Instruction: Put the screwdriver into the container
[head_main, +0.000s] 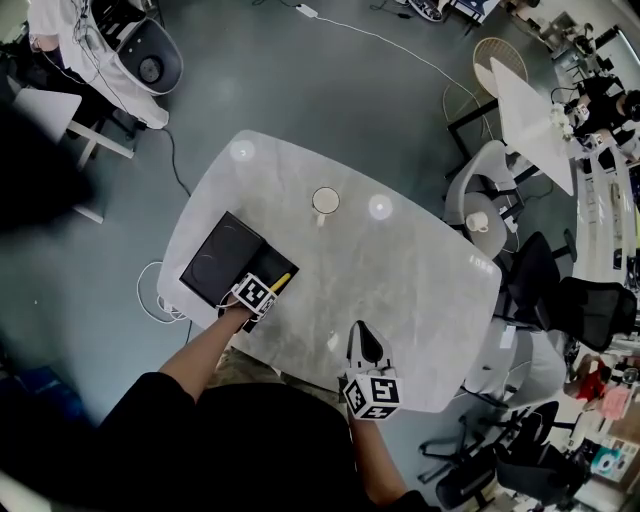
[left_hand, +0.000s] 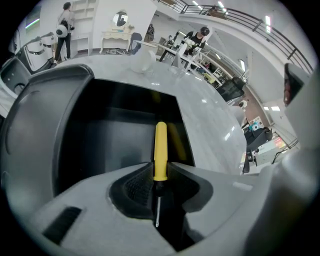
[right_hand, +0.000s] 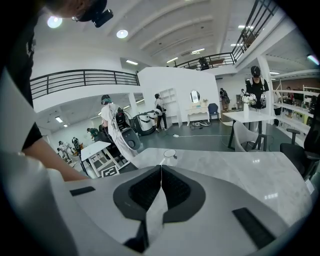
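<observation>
A screwdriver with a yellow handle and a thin metal shaft is clamped between the pads of my left gripper. Its handle points forward over the black container and its shaft points back toward the camera. In the head view my left gripper hovers at the near right edge of the black container, with the yellow screwdriver poking out beyond it. Over the table's front edge my right gripper is shut, and in its own view the right gripper has its pads touching with nothing between them.
The container lies at the left end of a pale marble table. A small white cup stands near the table's far side. White chairs stand to the right, and a white cable lies on the floor at the left.
</observation>
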